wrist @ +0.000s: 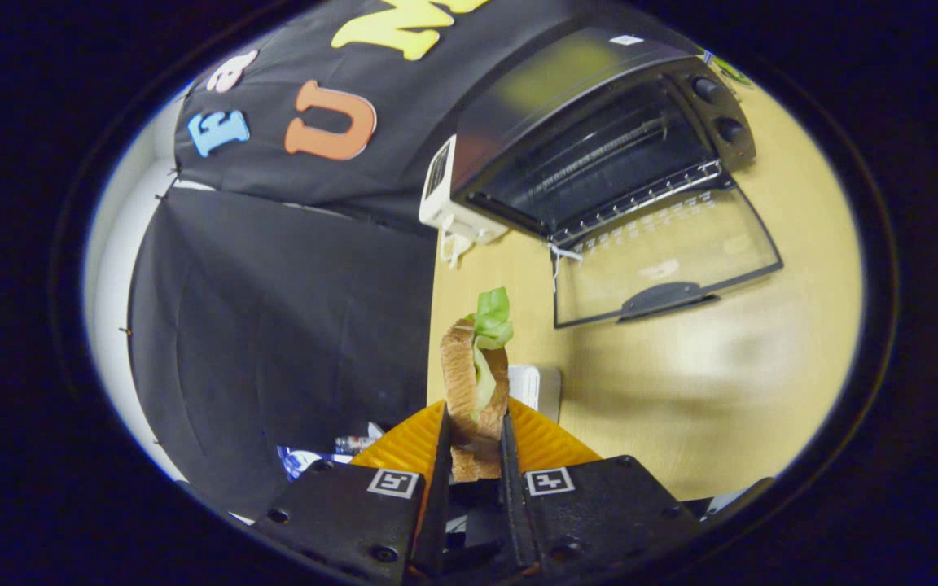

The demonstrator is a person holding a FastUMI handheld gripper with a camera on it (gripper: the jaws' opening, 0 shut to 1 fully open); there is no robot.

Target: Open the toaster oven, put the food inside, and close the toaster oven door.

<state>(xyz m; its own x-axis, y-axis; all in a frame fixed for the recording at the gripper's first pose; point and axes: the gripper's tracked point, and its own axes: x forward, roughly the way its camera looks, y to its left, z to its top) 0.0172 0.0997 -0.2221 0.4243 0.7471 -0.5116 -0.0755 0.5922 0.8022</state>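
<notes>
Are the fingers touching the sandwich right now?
Touching. In the gripper view both fingers press the sandwich between them, lifted above the orange tray.

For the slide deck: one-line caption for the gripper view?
Gripper shut on a lettuce sandwich, held above the table before the open toaster oven.

Fingers (442, 456) hide the sandwich's (475, 382) lower sides.

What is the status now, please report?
Gripper shut on sandwich, lifted above orange plate. Toaster oven beyond the fingers, door open flat. Nothing between sandwich and oven mouth.
</notes>
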